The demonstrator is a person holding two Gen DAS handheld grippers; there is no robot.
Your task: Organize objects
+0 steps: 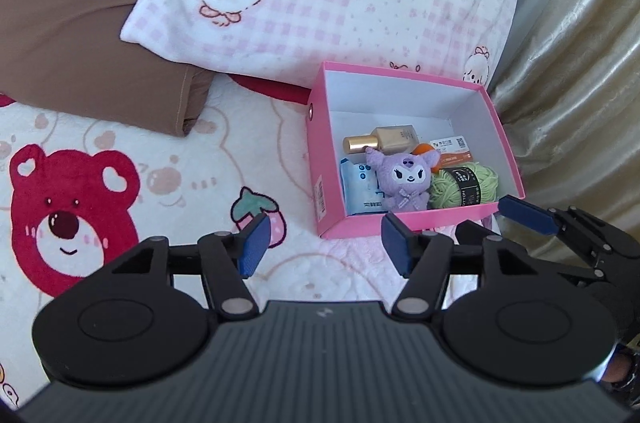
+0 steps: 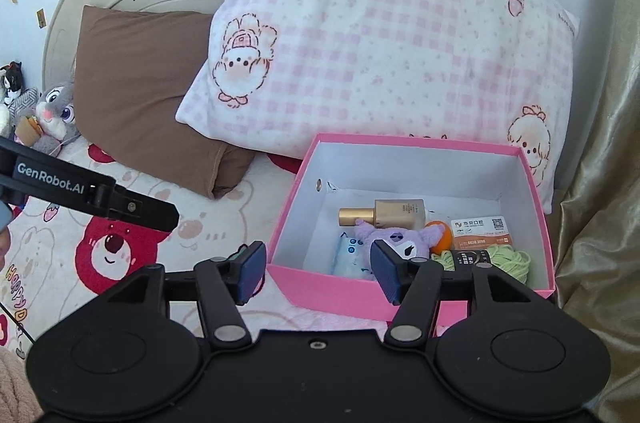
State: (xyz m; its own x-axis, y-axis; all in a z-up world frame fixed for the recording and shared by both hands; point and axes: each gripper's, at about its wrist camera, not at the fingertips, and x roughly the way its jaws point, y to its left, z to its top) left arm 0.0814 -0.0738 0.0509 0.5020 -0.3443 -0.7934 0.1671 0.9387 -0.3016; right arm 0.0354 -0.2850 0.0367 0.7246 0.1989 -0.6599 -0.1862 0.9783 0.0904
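1. Pink box on the bear-print blanket, just in front of the checked pillow; open top.
2. Contents, packed toward the near wall: purple plush, gold-capped bottle, blue tissue pack, green yarn, orange ball, printed card.
3. Left gripper: spread apart, empty, short of the near wall.
4. Right gripper: spread apart, empty, straddling the near left corner.
5. Judged nearly complete; no loose item visible on the blanket.

Matt cardboard box, fluffy plush toy
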